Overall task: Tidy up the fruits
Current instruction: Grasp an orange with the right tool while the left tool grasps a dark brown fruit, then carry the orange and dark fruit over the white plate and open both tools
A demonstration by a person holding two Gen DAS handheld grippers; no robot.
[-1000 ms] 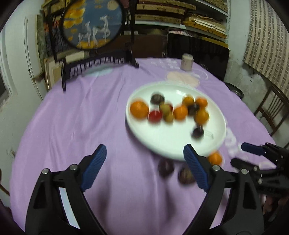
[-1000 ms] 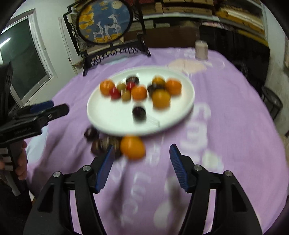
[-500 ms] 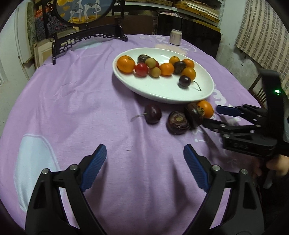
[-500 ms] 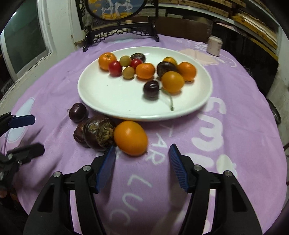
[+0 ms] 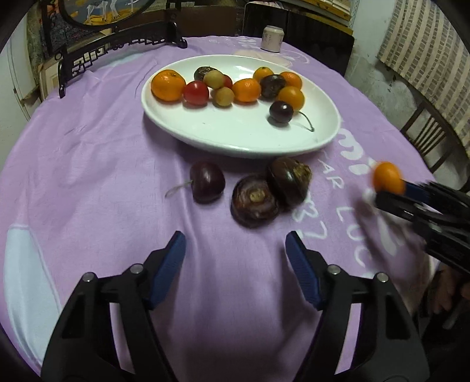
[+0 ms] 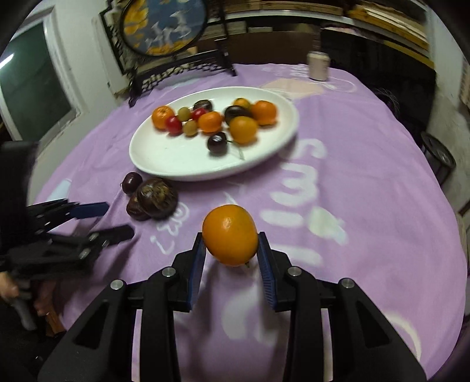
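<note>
A white plate [image 5: 243, 135] [image 6: 164, 152] holds several oranges, cherries and small fruits on the purple cloth. My right gripper [image 6: 230, 249] is shut on an orange [image 6: 230, 234] and holds it above the cloth, near the plate's front; the orange also shows in the left wrist view [image 5: 387, 177]. My left gripper [image 5: 235, 255] is open and empty, just short of a dark cherry [image 5: 207, 181] and two dark brown fruits [image 5: 255, 199] [image 5: 289, 179] lying in front of the plate.
A small cup [image 5: 272, 38] [image 6: 318, 65] stands at the table's far side. A round painted screen on a black stand [image 6: 164, 26] is at the back left. A chair [image 5: 431, 138] stands to the right of the table.
My right gripper has closed on the orange that lay by the plate and lifted it off the cloth. My left gripper has moved closer to the dark fruits.
</note>
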